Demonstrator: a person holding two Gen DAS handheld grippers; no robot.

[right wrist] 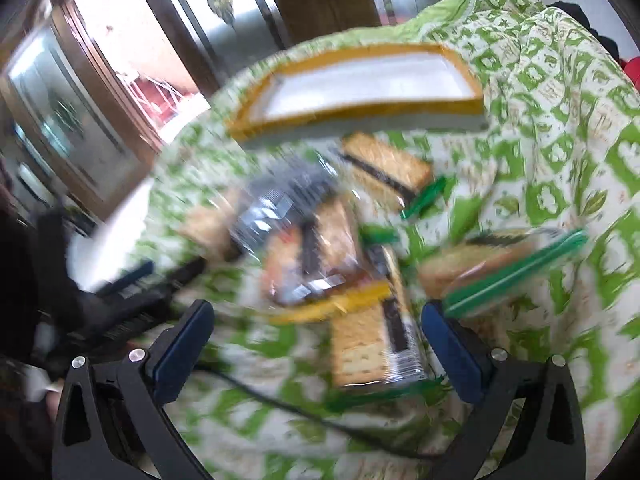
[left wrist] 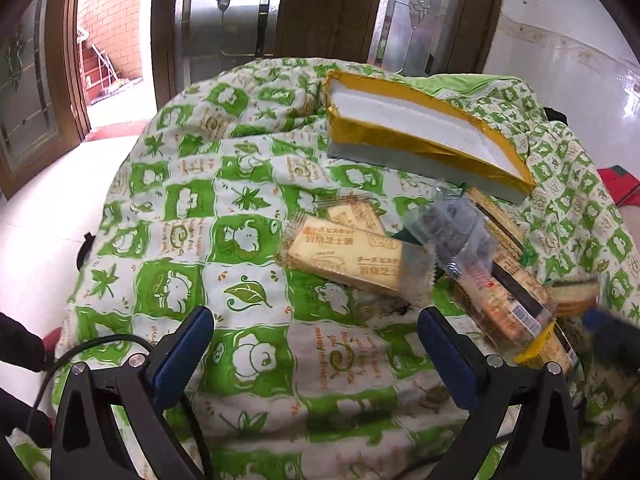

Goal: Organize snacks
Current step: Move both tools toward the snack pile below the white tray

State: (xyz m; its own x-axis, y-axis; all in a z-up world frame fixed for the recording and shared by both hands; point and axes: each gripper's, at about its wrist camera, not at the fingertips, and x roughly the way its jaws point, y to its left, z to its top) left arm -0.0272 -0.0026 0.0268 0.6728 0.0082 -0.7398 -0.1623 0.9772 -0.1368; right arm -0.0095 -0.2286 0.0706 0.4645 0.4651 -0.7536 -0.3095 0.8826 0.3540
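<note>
Snack packets (left wrist: pixel 352 256) — tray (left wrist: pixel 420 120) beyond.

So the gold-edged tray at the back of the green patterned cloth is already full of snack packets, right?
Not quite: the gold-edged tray at the back of the green patterned cloth is empty, its white inside bare. The snack packets lie on the cloth in front of it, as the left wrist view shows.
</note>
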